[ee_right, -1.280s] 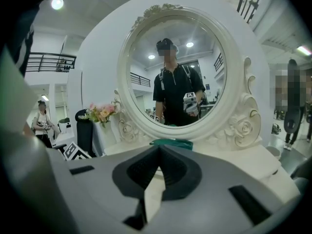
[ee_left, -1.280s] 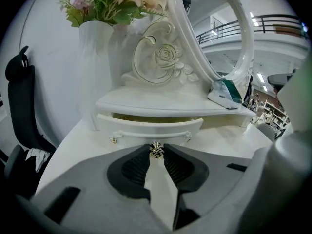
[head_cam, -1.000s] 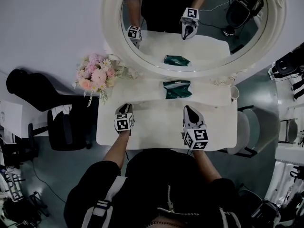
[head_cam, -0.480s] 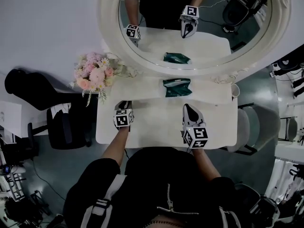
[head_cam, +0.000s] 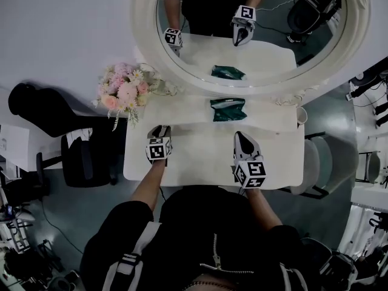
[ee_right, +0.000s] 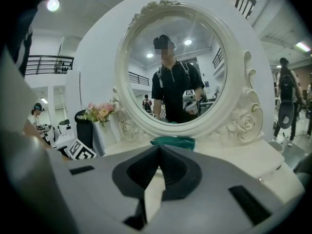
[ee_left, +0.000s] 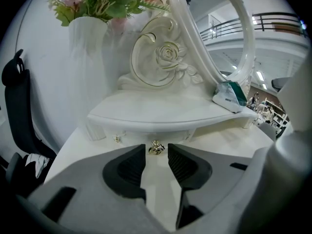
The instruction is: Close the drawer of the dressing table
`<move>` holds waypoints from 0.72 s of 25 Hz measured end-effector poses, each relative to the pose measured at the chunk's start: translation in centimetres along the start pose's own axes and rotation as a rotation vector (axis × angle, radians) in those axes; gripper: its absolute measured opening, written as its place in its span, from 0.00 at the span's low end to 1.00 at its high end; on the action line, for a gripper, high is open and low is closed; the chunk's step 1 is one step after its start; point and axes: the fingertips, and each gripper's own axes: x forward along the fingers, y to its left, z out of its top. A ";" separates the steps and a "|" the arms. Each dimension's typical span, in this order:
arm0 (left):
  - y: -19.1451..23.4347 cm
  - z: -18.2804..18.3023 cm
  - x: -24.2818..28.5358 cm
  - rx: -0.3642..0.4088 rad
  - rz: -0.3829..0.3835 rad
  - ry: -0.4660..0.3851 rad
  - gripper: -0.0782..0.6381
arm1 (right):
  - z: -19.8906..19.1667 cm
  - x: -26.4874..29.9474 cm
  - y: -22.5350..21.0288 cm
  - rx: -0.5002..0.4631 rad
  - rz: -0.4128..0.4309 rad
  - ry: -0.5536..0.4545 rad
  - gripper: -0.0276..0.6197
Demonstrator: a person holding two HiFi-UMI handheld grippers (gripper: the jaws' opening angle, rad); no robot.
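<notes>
The white dressing table has a raised shelf with a small drawer front under it. The drawer's gold knob sits just past the tips of my left gripper, in the gap between them. Those jaws are opening and the pads do not press on the knob. The drawer front looks flush under the shelf. In the head view the left gripper rests at the shelf's front edge. My right gripper hovers over the tabletop, shut with nothing in it.
A green packet lies on the shelf below the oval mirror. A vase of pink flowers stands at the shelf's left end. A black chair is left of the table, a round stool right.
Only the head camera has shifted a little. Both grippers stay where they were on the table.
</notes>
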 end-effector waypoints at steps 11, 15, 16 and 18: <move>-2.7 -2.0 -5.0 0.020 -0.031 -0.052 0.12 | -0.8 -0.6 1.7 -0.021 0.057 0.001 0.04; -4.8 0.7 -6.5 0.066 -0.049 -0.125 0.12 | -0.4 -0.8 1.9 -0.033 0.068 -0.010 0.04; -5.5 1.8 -6.8 0.081 -0.059 -0.153 0.12 | -0.1 -0.8 1.8 -0.037 0.070 -0.016 0.04; -7.0 4.5 -7.4 0.111 -0.081 -0.215 0.12 | 0.5 -0.8 1.7 -0.046 0.074 -0.031 0.04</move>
